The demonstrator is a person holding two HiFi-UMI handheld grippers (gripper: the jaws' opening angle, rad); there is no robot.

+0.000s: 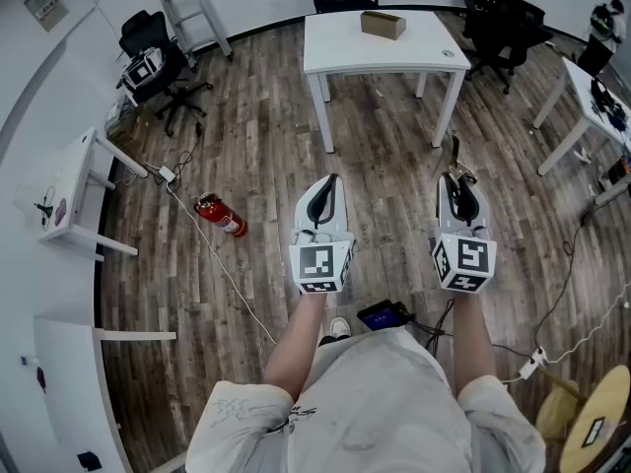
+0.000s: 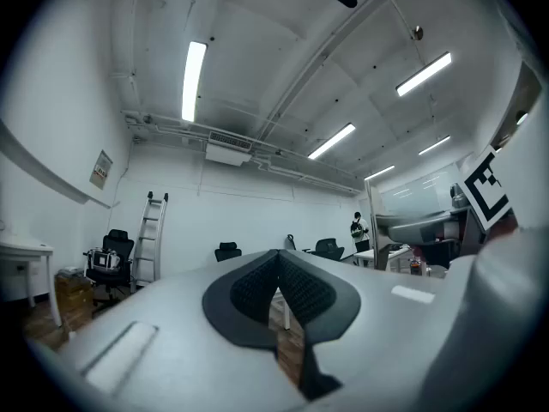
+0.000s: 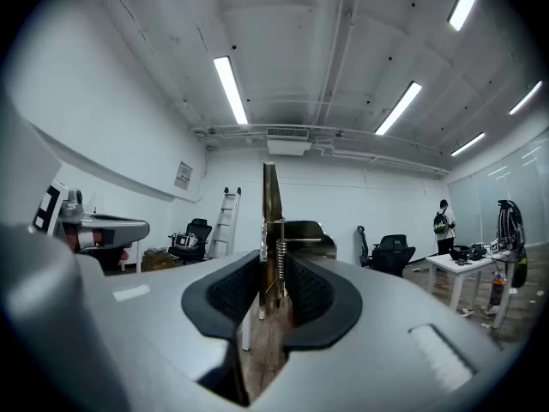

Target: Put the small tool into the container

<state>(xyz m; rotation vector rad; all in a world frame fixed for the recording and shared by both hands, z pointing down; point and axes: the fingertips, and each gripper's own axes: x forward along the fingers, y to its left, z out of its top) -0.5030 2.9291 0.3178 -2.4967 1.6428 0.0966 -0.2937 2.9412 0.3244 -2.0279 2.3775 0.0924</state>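
Observation:
My right gripper (image 1: 455, 177) is shut on a small metal tool (image 1: 454, 156) with a spring; its thin blade sticks out past the fingertips. In the right gripper view the tool (image 3: 270, 221) stands upright between the dark pads of the right gripper (image 3: 274, 286). My left gripper (image 1: 330, 180) is held level beside it, shut and with nothing in it; its pads (image 2: 300, 290) meet in the left gripper view. A cardboard box (image 1: 383, 24) sits on the white table (image 1: 345, 52) well ahead of both grippers.
A red fire extinguisher (image 1: 222, 216) and a cable lie on the wood floor to the left. Black office chairs (image 1: 158, 67), a ladder (image 1: 192, 8) and white desks (image 1: 79, 190) line the room. A dark device (image 1: 383, 314) lies by the person's feet. A person (image 3: 443, 221) stands far off.

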